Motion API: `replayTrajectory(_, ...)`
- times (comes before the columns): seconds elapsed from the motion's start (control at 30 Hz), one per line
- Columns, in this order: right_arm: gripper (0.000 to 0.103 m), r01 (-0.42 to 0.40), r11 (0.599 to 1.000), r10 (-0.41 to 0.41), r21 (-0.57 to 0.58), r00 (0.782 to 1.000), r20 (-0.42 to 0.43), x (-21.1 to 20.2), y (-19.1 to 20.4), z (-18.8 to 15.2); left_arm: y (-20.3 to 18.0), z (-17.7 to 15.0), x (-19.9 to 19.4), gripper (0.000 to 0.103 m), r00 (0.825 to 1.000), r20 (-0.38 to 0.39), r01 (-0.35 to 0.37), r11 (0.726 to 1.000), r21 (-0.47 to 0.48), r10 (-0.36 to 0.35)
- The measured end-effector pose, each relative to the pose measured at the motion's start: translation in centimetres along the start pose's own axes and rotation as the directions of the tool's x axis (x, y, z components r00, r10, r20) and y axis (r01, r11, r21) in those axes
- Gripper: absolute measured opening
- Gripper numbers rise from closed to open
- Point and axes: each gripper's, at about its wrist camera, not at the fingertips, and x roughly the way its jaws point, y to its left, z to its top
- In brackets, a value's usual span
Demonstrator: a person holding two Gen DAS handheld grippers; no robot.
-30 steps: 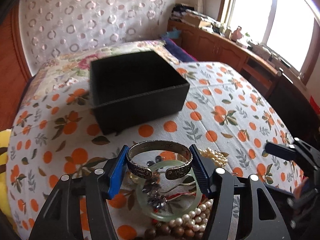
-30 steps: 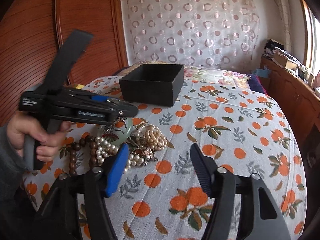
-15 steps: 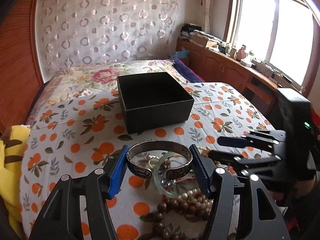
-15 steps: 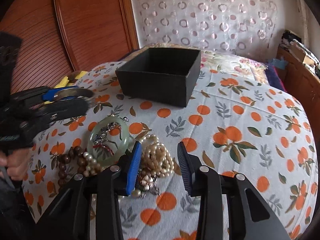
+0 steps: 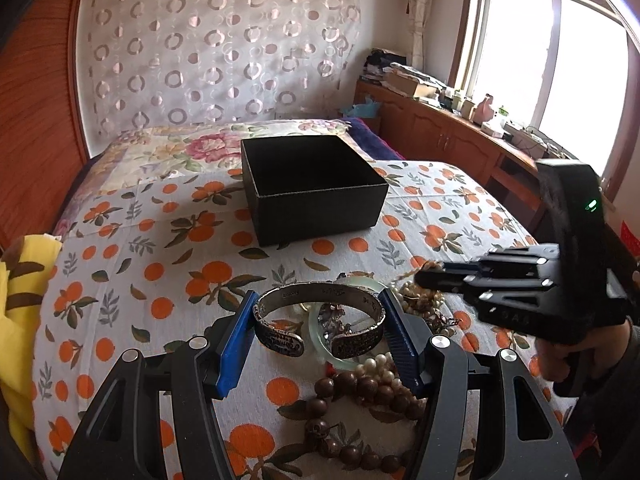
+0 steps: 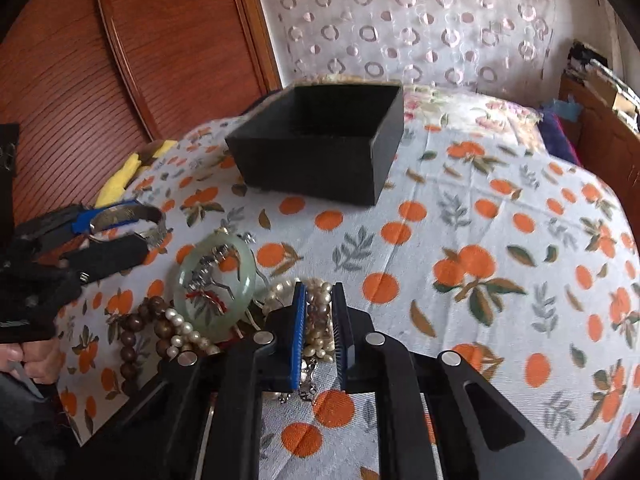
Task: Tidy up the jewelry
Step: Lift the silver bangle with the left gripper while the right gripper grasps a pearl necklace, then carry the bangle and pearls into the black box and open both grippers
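The black box stands open-topped on the bed, well ahead of both claws; it looks stiff and light. The jade bangle lies flat on the bed just left of the right claw; it is judged hard, slippery and breakable, best taken across its rim. The silver cuff bracelet is gripped across its outer sides by the left claw, about half open around it and held above the heap; being rigid metal, it should hold firm. The pearl strand, limp and loose, sits between the right claw's pads, which are nearly closed on it; whether it is firmly pinched cannot be told.
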Motion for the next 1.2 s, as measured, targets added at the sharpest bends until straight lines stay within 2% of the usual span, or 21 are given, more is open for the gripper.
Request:
replayTrajectory(0.33,0.014,0.031,0.998,-0.022,-0.060,0.988,0.151,-6.0,1.1,2.6,-0.1,-0.1,-0.3,0.058,1.000,0.009,-0.004,1.000,0.001,0.004)
replayTrajectory(0.6,0.014,0.034,0.996,-0.015,-0.085,0.977,0.211,-8.9,1.4,4.3,-0.2,0.4,-0.5,0.058,1.000,0.023,-0.014,1.000,0.005,0.014)
replayTrajectory(0.9,0.014,0.053,0.994,-0.027,-0.100,0.970,0.242,-9.3,1.0,6.7,0.2,2.6,0.1,0.058,0.998,0.048,-0.040,0.999,0.028,0.038)
replayTrajectory(1.2,0.014,0.072,0.992,-0.045,-0.103,0.967,0.250,-7.9,0.2,9.4,0.5,6.1,2.2,0.058,0.996,0.060,-0.063,0.997,0.050,0.060)
